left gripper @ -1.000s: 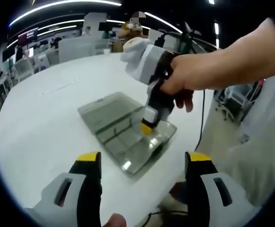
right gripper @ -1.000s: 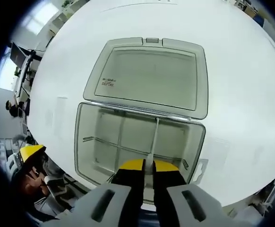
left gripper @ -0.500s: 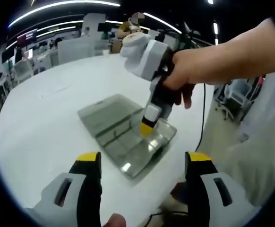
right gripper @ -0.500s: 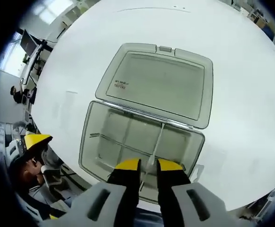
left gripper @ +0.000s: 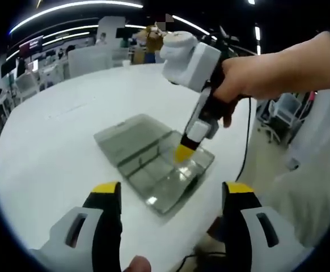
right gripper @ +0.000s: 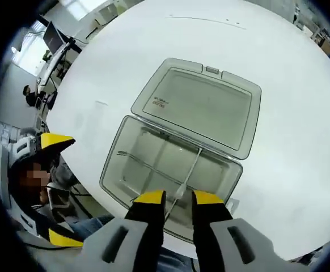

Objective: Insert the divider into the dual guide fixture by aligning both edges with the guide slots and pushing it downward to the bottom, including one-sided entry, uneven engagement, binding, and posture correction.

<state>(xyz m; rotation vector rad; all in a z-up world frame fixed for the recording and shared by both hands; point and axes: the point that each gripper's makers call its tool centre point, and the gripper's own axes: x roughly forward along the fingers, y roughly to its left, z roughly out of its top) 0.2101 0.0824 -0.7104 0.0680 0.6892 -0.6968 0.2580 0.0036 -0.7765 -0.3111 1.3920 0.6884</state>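
While your right gripper [right gripper: 175, 199] hangs over the near wall of the clear box [right gripper: 148, 144], its yellow-tipped jaws stand a narrow gap apart, one on each side of the divider [right gripper: 189, 173] without pressing on it. A second ago those tips were pinched tight on the divider's near end; half a second ago they had begun to part, and now the gap is plain. The right gripper view also takes in more of the box than before, so your hand has lifted away from it.

Seen from the left gripper view, your right gripper [left gripper: 183, 153] points down at the box [left gripper: 132, 148] with your hand [left gripper: 228, 97] wrapped around its grip, and it sits higher and leans more than a second ago.

The divider stands on edge inside the box's tray, running from the near wall toward the hinge side, where it meets the long cross partition [right gripper: 145, 166]. You cannot tell from either view whether both of its edges are fully down in their guide slots. The hinged lid [right gripper: 204, 105] lies open flat on the white table [right gripper: 278, 170] beyond the tray.

Your left gripper [left gripper: 170, 195] hovers low over the table, well short of the box, jaws spread wide and holding nothing, much as it was a second ago.
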